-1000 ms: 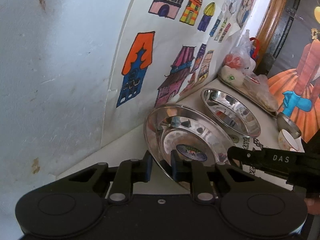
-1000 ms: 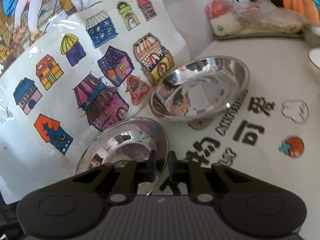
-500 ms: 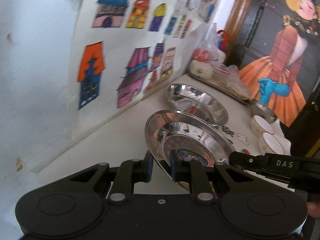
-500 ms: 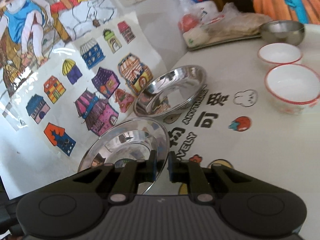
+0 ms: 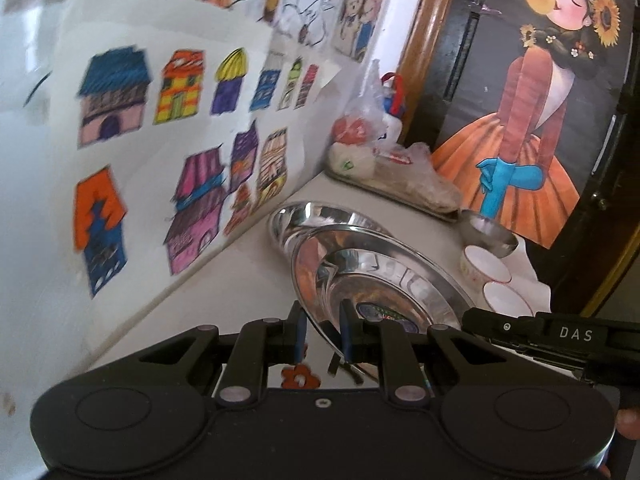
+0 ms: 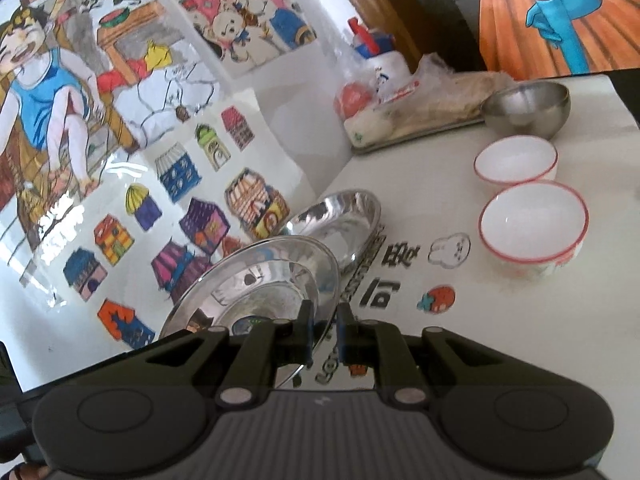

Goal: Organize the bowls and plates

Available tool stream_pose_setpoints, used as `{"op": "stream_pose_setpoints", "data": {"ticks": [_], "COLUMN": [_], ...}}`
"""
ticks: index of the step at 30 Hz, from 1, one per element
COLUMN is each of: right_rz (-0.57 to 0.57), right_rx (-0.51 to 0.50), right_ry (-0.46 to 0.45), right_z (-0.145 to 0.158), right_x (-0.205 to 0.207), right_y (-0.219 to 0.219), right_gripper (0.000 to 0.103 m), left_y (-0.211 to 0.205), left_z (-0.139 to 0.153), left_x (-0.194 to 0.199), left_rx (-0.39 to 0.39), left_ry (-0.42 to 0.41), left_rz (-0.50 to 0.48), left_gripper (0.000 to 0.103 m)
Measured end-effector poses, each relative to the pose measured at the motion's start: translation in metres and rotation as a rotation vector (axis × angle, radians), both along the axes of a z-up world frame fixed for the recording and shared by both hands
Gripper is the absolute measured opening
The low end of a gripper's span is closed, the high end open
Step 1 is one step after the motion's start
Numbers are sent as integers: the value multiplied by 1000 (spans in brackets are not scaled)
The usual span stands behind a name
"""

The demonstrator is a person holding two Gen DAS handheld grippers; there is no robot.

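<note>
A shiny steel plate (image 5: 380,280) with a round sticker hangs tilted above the white table. My left gripper (image 5: 322,332) is shut on its near rim. In the right wrist view the same steel plate (image 6: 260,280) shows, with my right gripper (image 6: 324,328) shut on its other rim. The right gripper's black body (image 5: 560,336) reaches in from the right of the left wrist view. A second steel plate (image 5: 316,216) (image 6: 340,224) lies on the table just beyond, partly hidden by the held one.
Two white red-rimmed bowls (image 6: 534,222) (image 6: 516,160) and a steel bowl (image 6: 526,108) stand at the right. A tray of bagged food (image 6: 416,116) sits at the back corner. Drawings of houses (image 5: 180,140) cover the wall on the left. A poster (image 5: 532,120) stands behind.
Both grippers have lifted the steel plate and carried it toward the second plate, which it now overlaps in view. The white bowls have come into view.
</note>
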State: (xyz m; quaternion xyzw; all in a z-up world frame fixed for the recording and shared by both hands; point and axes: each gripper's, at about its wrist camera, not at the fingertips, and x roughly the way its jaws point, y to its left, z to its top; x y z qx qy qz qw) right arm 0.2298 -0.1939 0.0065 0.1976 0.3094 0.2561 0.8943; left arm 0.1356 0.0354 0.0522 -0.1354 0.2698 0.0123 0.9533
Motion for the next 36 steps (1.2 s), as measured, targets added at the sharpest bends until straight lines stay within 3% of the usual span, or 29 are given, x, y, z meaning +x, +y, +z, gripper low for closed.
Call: {"op": "stream_pose_setpoints", "data": {"ticks": [17,36], "right_rz": [-31,-8], "right_rx": [13,-49], "right_ry": [-66,-22], "right_z": [13,-10], "right_x": [60,114], "right_y": [10,36], "right_gripper": [14,14], "left_y": [9,30], "left_z": [14,-14], "left_x": [72,133], "left_rx": [35,64], "left_ry": [-63,9], "left_rz": [-2,23], "left_gripper": [18,19]}}
